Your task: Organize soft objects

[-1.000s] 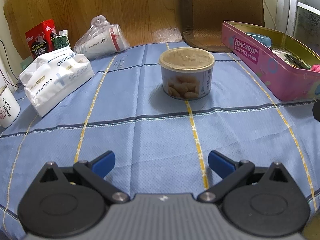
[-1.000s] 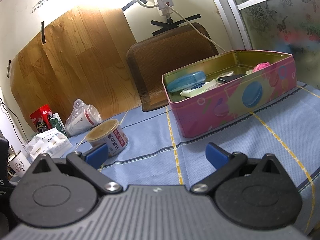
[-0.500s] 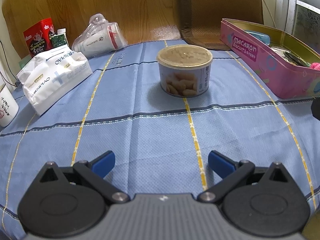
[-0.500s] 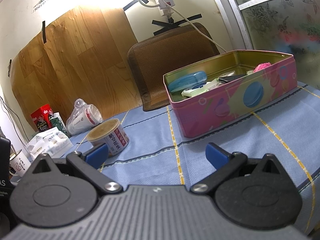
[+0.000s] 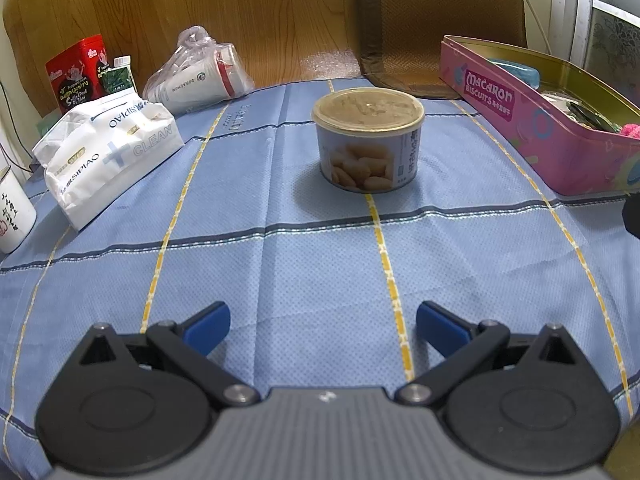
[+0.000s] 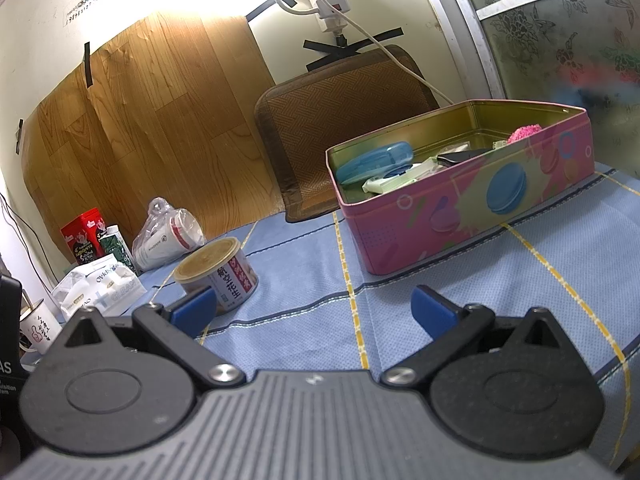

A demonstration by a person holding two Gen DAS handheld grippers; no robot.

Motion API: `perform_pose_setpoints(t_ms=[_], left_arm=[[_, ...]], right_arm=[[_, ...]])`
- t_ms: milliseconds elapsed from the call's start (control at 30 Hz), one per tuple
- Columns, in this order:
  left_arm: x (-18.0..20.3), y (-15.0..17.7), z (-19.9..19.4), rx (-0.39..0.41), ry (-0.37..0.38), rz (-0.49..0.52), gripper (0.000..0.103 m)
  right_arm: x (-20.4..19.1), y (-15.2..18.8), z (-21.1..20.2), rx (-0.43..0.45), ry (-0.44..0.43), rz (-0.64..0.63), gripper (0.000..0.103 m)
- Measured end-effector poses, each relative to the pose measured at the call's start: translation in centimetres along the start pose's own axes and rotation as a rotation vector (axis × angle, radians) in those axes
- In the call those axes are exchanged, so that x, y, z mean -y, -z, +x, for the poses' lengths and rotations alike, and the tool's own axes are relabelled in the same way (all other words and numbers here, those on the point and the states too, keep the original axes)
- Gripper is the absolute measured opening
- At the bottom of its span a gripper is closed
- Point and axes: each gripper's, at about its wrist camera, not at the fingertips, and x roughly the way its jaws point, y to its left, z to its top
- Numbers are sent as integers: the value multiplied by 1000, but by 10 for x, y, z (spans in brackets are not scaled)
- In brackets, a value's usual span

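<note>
A white soft tissue pack (image 5: 106, 152) lies at the left of the blue checked tablecloth; it also shows in the right wrist view (image 6: 100, 290). A pink macaron tin (image 5: 532, 120) stands open at the right, and in the right wrist view (image 6: 480, 216) it holds a blue case, small items and a pink fluffy thing (image 6: 524, 133). My left gripper (image 5: 322, 326) is open and empty, low over the cloth, facing a round can (image 5: 368, 140). My right gripper (image 6: 314, 312) is open and empty, in front of the tin.
A bagged paper cup (image 5: 200, 76), a red box (image 5: 76, 72) and a white mug (image 5: 12, 212) stand at the left and back. A brown woven mat (image 6: 344, 120) leans on the wall behind the tin. A power strip cable (image 6: 384, 44) hangs above.
My left gripper has moved slightly forward toward the can, which looks a little larger and lower. The right view has shifted slightly. Both grippers stay open.
</note>
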Motion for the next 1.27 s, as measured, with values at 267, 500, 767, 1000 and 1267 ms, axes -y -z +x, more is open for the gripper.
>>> perform_pose_setpoints(t_ms=[267,500,767,1000,1267], left_arm=[[0,1,0,1,1,-1,103],[-1,-1,-2,3,13,-8,103],[-4,-3,-3,10,19,-20,103],[-2,-7,-7,31,25,-24,103],[5,-5,-14,61,141,8,103]], right_arm=[[0,0,0,1,-3,-5,103],[0,0,0,2,-4,-7,103],[-1,-1,0,10,-11,-23,103],[-1,-3,-3,32,-5,-29,103],[1,-4,-3,40,5,-25,103]])
